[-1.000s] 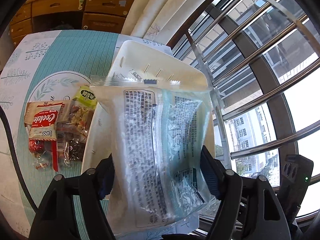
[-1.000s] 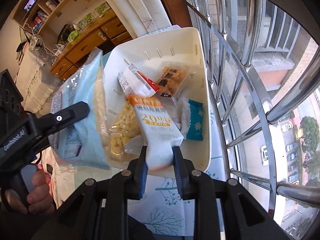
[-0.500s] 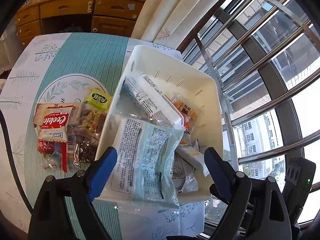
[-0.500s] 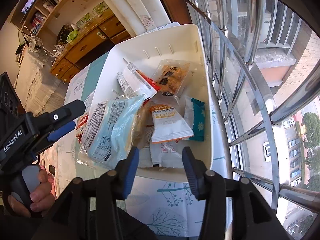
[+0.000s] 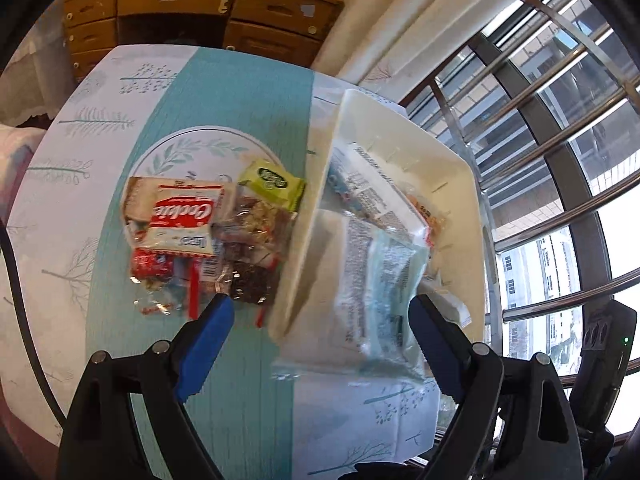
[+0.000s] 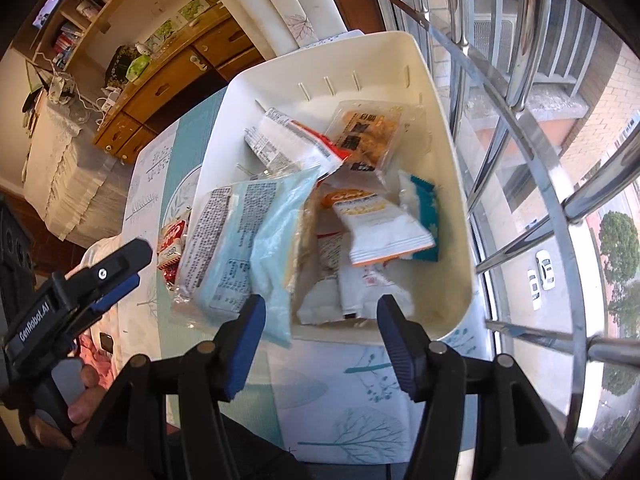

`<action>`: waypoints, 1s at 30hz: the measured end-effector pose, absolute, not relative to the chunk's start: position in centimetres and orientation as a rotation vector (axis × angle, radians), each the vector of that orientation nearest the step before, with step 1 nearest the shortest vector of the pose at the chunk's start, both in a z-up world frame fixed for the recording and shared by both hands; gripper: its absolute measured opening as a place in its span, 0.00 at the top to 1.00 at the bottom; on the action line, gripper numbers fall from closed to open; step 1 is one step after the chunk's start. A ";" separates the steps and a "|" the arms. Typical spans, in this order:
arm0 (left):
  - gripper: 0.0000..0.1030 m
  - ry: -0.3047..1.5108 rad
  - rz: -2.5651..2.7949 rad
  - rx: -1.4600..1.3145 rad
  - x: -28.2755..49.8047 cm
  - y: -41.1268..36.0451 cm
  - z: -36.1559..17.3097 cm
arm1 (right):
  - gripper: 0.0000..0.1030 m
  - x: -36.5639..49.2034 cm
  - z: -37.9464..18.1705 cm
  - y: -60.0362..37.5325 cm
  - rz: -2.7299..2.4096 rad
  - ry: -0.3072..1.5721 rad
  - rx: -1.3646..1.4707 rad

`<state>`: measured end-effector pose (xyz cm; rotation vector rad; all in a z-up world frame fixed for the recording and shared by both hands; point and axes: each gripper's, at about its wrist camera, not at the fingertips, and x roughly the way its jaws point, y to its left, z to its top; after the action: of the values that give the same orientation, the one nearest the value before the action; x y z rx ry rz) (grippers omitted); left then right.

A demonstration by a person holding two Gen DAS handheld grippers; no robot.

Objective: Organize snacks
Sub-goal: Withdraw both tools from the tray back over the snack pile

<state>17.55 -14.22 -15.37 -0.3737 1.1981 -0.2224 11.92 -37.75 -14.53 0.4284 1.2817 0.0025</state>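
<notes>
While loose wrapped snacks [image 5: 208, 236] lie piled on the teal-striped tablecloth [image 5: 240, 92] at left, the left gripper [image 5: 316, 320] hangs spread, empty; the pale blue plastic packet [image 6: 248, 240] drapes over the white plastic bin's [image 6: 452, 184] rim; right gripper [image 6: 320, 336] spread, empty.

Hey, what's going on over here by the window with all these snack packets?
A person with a claw in each hand is sorting snacks into a white bin. The left claw and right claw are both open and empty. A large pale blue packet lies half over the bin's near rim. A Cookies pack and a green packet lie on the table beside it.
</notes>
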 end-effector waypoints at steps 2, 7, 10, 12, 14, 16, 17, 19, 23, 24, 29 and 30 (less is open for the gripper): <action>0.14 1.200 -0.221 -0.375 17.3 -13.0 -15.4 | 0.43 11.9 -14.5 -37.1 -0.013 1.281 0.441; 0.14 1.210 -0.231 -0.364 17.1 -9.4 -15.2 | 0.43 11.4 -14.0 -34.4 -0.069 1.271 0.470; 0.14 1.225 -0.247 -0.346 17.0 -7.5 -15.1 | 0.43 10.9 -13.8 -32.7 -0.109 1.259 0.487; 0.14 1.230 -0.261 -0.326 16.9 -6.3 -14.9 | 0.43 10.6 -13.8 -31.7 -0.134 1.252 0.510; 0.14 1.231 -0.276 -0.300 16.9 -4.9 -14.7 | 0.43 10.2 -13.8 -30.3 -0.162 1.240 0.534; 0.14 1.236 -0.291 -0.270 16.9 -3.5 -14.6 | 0.43 9.8 -13.8 -28.9 -0.180 1.230 0.547; 0.14 1.239 -0.296 -0.260 16.8 -3.0 -14.6 | 0.43 9.6 -13.8 -28.2 -0.187 1.225 0.553; 0.14 1.248 -0.313 -0.239 16.8 -1.8 -14.7 | 0.43 9.2 -14.0 -26.8 -0.203 1.214 0.565; 0.14 1.258 -0.345 -0.190 16.6 0.2 -15.0 | 0.43 8.3 -14.3 -24.2 -0.233 1.188 0.588; 0.14 1.260 -0.350 -0.178 16.6 0.5 -15.0 | 0.43 8.1 -14.6 -23.4 -0.245 1.190 0.585; 0.14 1.265 -0.381 -0.107 16.7 2.1 -15.1 | 0.43 7.2 -15.5 -20.9 -0.277 1.173 0.584; 0.14 1.264 -0.386 -0.098 16.7 2.3 -15.1 | 0.43 7.0 -15.7 -20.5 -0.281 1.165 0.586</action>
<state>16.73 2.28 -15.09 -0.0976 1.2641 -0.3860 7.00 -20.51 -15.70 0.5856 1.1650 -0.2815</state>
